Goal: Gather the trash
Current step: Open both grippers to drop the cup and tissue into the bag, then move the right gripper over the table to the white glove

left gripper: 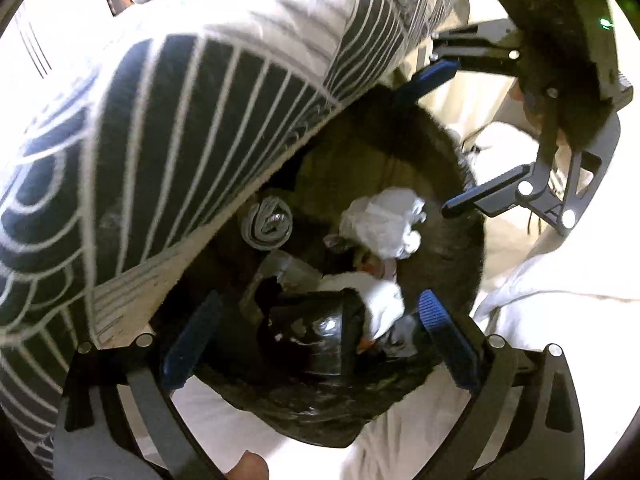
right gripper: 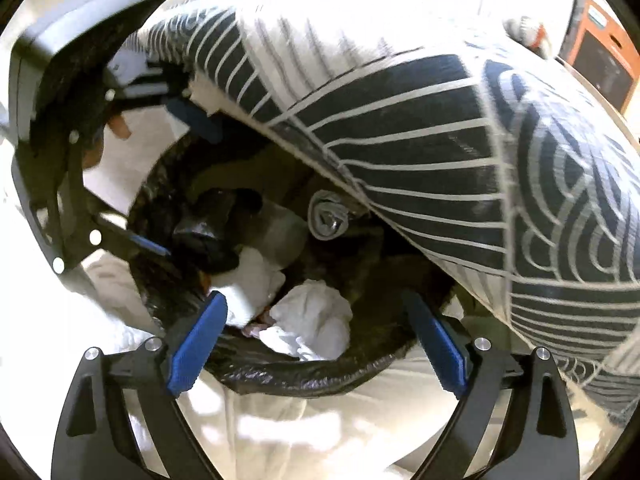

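Note:
A black trash bag [left gripper: 468, 248] lies open on a white sheet, seen from above in both wrist views [right gripper: 304, 376]. Inside lie crumpled white tissue [left gripper: 384, 224] [right gripper: 316, 320], a rolled grey wrapper [left gripper: 268, 222] [right gripper: 329, 214], a shiny black wad [left gripper: 316, 340] [right gripper: 204, 232] and more white paper [right gripper: 256, 280]. My left gripper [left gripper: 320, 344] is open over the bag's near rim. My right gripper [right gripper: 316, 344] is open over the opposite rim. Each gripper shows in the other's view, the right [left gripper: 436, 136] and the left [right gripper: 176, 184], both open and empty.
A large pillow [left gripper: 168, 128] with a navy and white line pattern leans over the bag's mouth and covers part of it; it also shows in the right wrist view [right gripper: 460, 132]. White bedding [right gripper: 304, 432] surrounds the bag. An orange and black box [right gripper: 600, 52] stands behind.

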Tool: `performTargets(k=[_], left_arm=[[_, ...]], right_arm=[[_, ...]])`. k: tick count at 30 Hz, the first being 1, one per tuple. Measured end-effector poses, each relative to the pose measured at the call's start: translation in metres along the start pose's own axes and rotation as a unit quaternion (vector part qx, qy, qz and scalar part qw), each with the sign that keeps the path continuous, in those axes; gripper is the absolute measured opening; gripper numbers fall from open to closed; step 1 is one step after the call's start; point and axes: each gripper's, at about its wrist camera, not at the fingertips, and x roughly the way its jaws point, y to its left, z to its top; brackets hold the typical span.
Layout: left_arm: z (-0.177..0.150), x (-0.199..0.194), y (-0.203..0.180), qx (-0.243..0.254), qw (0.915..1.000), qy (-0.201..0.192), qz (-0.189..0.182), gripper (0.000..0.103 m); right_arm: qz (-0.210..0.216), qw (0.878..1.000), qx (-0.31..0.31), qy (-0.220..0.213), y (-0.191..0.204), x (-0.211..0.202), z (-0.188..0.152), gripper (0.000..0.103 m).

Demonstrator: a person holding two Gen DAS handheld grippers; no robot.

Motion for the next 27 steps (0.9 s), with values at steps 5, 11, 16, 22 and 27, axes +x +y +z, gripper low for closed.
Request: performTargets(k=[5, 11, 16, 22, 27], left_arm=[[-0.006, -0.019, 0.003, -0.028, 0.9982, -0.053, -0.011, 0.097], [-0.014, -0.043, 0.002, -0.048, 0.9937, -0.101, 0.001, 0.097], [-0.021, -0.073, -0.002, -0.053, 0.9869, -0.151, 0.016, 0.097], [-0.021, -0.11, 0.0, -0.048, 0.9761, -0.203, 0.061, 0.097], [-0.011, -0.133, 0.02, -0.059, 0.9681, -0.226, 0.09, 0.097]], right_arm=[[0.004, 0.999, 0.024, -0.026, -0.001, -0.027, -0.003, 0.089], [0.008, 0.998, 0.032, -0.058, 0.0, -0.063, -0.004, 0.089], [0.018, 0.994, 0.047, -0.101, -0.003, -0.099, 0.001, 0.089], [-0.007, 0.987, 0.062, -0.15, -0.017, -0.134, 0.02, 0.089], [-0.028, 0.981, 0.082, -0.176, -0.046, -0.147, 0.049, 0.089]])
